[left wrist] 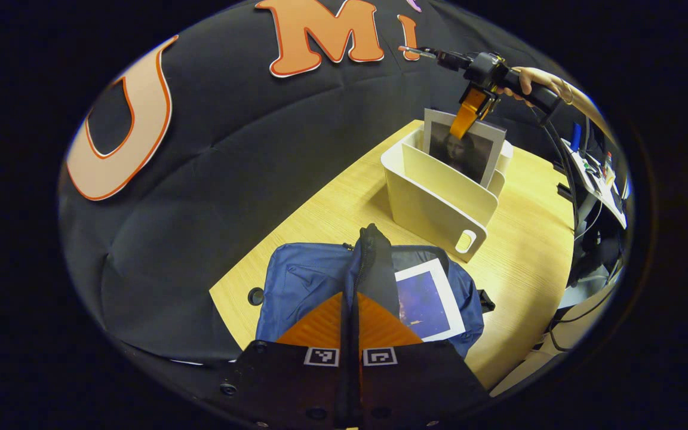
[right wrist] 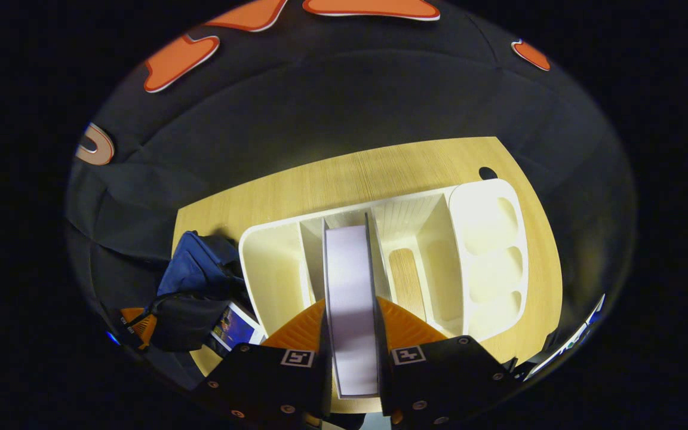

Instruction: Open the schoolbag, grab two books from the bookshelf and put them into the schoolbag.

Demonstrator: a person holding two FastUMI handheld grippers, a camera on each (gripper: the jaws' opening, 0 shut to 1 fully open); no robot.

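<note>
The blue schoolbag [left wrist: 302, 280] lies open on the wooden table [left wrist: 332, 203]. My left gripper [left wrist: 350, 295] is shut on the bag's dark flap [left wrist: 374, 257] and holds it up. A blue-covered book [left wrist: 427, 298] lies inside the opening. Behind stands the white bookshelf [left wrist: 433, 203], with a portrait-covered book [left wrist: 469, 155] upright in it. My right gripper [left wrist: 469, 116] pinches that book's top edge from above. In the right gripper view, my right gripper [right wrist: 350, 301] is shut on the book's pale edge [right wrist: 350, 263], over the bookshelf [right wrist: 272, 269]. The schoolbag [right wrist: 194, 263] and my left gripper [right wrist: 138, 325] are at the lower left.
A hand [left wrist: 529, 80] holds the right gripper. The shelf's other slots [right wrist: 487, 239] hold nothing. A cable hole [left wrist: 255, 295] sits beside the bag, another [right wrist: 487, 173] behind the shelf. Cables and a cluttered stand [left wrist: 595, 173] are beyond the table's right edge.
</note>
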